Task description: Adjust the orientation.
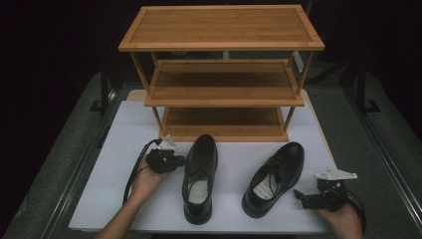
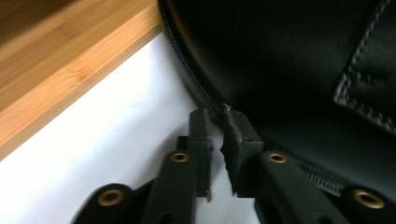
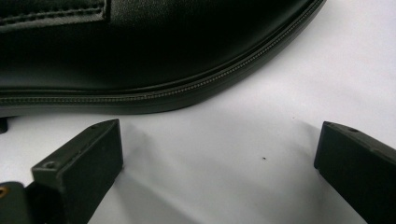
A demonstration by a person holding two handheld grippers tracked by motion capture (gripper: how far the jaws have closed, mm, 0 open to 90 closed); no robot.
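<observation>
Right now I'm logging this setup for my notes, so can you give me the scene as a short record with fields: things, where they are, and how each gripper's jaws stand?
surface: white board on the table
rack: wooden three-shelf rack at the far edge, shelves bare
left shoe: black shoe, toe toward the rack
right shoe: black shoe, toe angled to the rack
left gripper: beside the left shoe, jaws a narrow gap apart, nothing between them
right gripper: by the right shoe's heel, jaws wide open, empty
</observation>
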